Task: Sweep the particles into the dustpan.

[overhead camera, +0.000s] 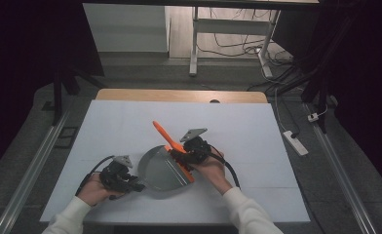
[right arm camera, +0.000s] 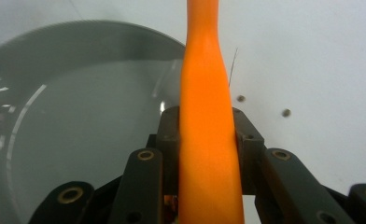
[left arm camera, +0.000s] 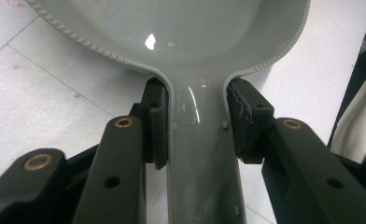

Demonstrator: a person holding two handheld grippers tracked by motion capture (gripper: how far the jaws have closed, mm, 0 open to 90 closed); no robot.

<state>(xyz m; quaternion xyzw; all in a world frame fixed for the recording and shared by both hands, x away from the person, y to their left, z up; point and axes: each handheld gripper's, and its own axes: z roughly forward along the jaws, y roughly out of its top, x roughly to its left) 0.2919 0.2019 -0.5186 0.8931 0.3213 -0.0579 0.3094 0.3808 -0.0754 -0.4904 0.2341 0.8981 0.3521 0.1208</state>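
I've got a grey dustpan [overhead camera: 161, 169] lying flat on the white table, its glossy scoop facing up, its ribbed rim curving round and its narrow handle pointing my way. An orange brush [overhead camera: 172, 145] slants across its right edge, slim handle angled up and away.

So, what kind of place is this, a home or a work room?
Probably a lab or recording room, not a home. A white-covered table stands between dark curtains, loose cables and a power strip lie on the floor, and a person works a grey dustpan with handheld tongs.
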